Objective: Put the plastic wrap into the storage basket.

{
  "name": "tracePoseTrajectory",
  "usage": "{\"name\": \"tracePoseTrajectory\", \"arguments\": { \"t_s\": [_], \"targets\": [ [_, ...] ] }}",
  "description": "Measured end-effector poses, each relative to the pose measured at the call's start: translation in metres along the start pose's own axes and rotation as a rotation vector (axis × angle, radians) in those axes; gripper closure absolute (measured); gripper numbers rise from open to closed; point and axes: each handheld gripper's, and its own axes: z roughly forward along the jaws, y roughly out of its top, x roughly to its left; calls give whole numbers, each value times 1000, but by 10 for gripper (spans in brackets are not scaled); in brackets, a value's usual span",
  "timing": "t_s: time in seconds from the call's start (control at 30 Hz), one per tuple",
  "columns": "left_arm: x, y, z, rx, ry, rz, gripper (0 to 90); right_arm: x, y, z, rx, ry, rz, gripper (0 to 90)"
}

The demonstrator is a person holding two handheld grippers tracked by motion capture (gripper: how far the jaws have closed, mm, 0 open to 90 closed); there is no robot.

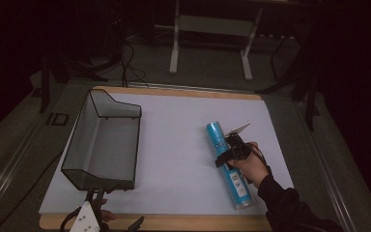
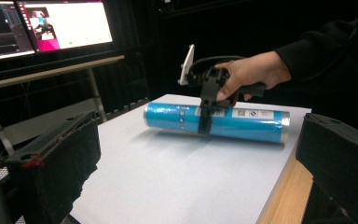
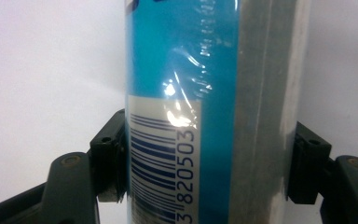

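A blue tube (image 1: 227, 164) with a barcode label lies on the white sheet (image 1: 174, 145), right of centre, its long axis running near to far. My right gripper (image 1: 228, 155) straddles its middle from above and is shut on it. In the right gripper view the pads (image 3: 114, 156) press both sides of the tube (image 3: 182, 93). The left gripper view shows the same tube (image 2: 242, 122) resting flat under the person's hand (image 2: 251, 74). My left gripper (image 1: 95, 194) sits at the table's near left edge, open, with its fingers (image 2: 51, 163) wide apart and nothing between them.
A dark wire-mesh basket (image 1: 116, 108) stands on the left part of the sheet, just beyond my left gripper. The wooden board edge (image 1: 183, 222) runs along the front. Monitors (image 2: 65, 23) and a metal stand (image 1: 212, 43) are beyond the table.
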Motion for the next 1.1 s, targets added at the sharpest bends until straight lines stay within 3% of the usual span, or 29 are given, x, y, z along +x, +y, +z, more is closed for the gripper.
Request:
{"name": "tracePoseTrajectory", "arguments": {
  "t_s": [0.1, 0.4, 0.57, 0.7, 0.9, 1.1],
  "targets": [
    [0, 0, 0, -2, 1, -1, 6, 2, 4, -13, -41, 10, -15, 316],
    [-1, 0, 0, 1, 5, 0, 6, 7, 19, -47, -145, 69, 16, 316],
    [-1, 0, 1, 4, 3, -1, 6, 18, 26, -59, -194, 72, -10, 316],
    [0, 0, 0, 14, 11, 2, 6, 40, 37, -69, -227, 92, -42, 316],
    [3, -1, -1, 9, 13, -28, 6, 70, 48, -70, -248, 88, -97, 316],
    [0, -2, 2, 34, 4, -10, 6, 95, 58, -70, -271, 105, -125, 316]
  ]
}}
